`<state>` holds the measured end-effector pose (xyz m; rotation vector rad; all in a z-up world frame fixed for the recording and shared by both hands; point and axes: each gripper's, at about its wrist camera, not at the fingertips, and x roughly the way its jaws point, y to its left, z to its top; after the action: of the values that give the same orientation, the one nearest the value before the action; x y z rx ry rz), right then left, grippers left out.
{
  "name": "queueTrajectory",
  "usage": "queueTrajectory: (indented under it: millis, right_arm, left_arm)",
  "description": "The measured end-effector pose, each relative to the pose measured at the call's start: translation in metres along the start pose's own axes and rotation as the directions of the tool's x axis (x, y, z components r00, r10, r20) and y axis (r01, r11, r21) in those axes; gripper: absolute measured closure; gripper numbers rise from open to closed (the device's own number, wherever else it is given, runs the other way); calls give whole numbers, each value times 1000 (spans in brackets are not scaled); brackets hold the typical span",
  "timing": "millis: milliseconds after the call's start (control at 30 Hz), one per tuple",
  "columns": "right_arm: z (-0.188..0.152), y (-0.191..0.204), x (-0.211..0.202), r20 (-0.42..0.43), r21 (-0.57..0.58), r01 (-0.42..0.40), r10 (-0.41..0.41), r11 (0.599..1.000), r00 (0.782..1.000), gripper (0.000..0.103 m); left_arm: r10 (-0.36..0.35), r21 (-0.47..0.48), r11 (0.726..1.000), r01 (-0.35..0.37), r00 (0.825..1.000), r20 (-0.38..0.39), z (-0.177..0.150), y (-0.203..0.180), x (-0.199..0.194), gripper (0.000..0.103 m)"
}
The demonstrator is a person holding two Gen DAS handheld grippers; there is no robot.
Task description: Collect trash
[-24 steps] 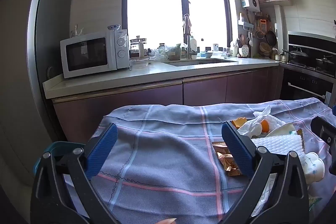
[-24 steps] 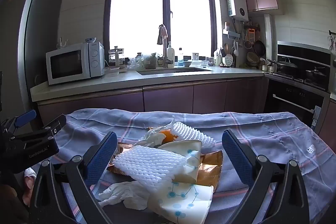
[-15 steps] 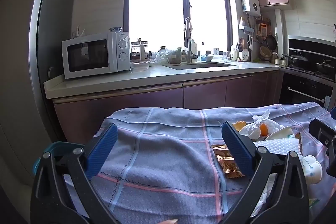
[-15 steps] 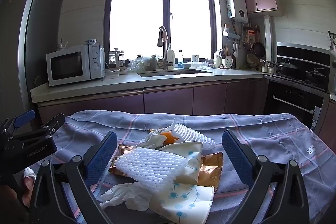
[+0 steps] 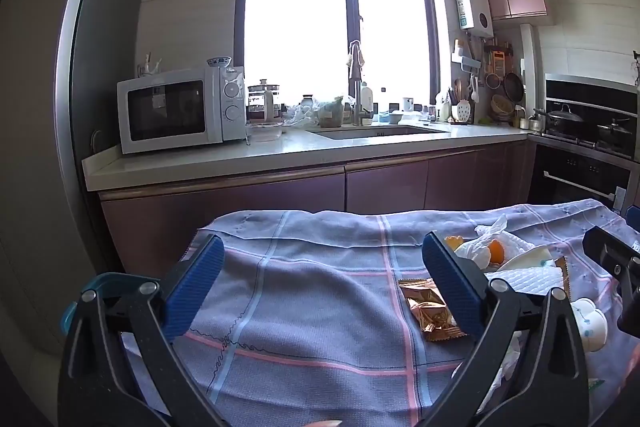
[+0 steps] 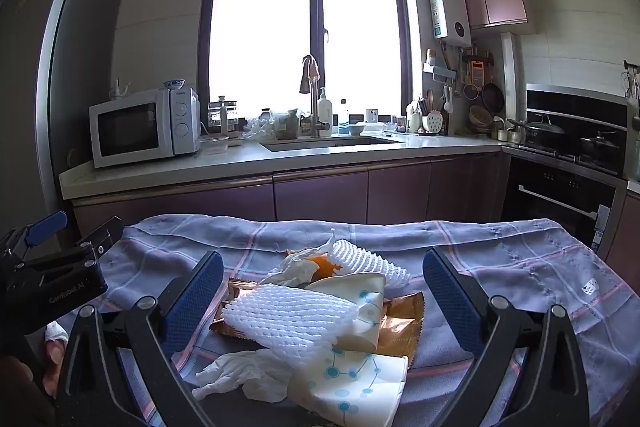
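A heap of trash lies on a table under a blue-grey checked cloth (image 6: 500, 267). In it are a white foam net (image 6: 288, 319), a second foam net (image 6: 368, 261), gold wrappers (image 6: 400, 323), white tissue (image 6: 240, 375), a white bag with blue dots (image 6: 348, 383) and orange peel (image 6: 322, 263). My right gripper (image 6: 323, 297) stands open with the heap between and beyond its fingers, touching nothing. My left gripper (image 5: 323, 287) is open over bare cloth, left of the heap; a gold wrapper (image 5: 430, 309) lies by its right finger.
A kitchen counter (image 6: 248, 163) runs along the far wall with a white microwave (image 6: 140, 127), a sink and tap (image 6: 314, 95) under a bright window. A stove with pans (image 6: 576, 139) and an oven stand at right. A blue bin rim (image 5: 100, 283) shows at the table's left.
Both grippers have tilted slightly downward or drawn back a little, so the table sits lower in each view. Nothing on the table has moved, and both stay open.
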<state>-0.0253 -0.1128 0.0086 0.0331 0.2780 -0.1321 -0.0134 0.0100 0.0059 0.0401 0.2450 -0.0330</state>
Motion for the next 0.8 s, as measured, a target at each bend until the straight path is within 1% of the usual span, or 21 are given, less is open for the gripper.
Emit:
queueTrajectory:
  millis: [800]
  right_arm:
    - [0, -1, 1, 5, 5, -3, 3, 1000, 1000, 6]
  left_arm:
    - [-7, -10, 1000, 7, 1000, -2, 3, 1, -1, 5]
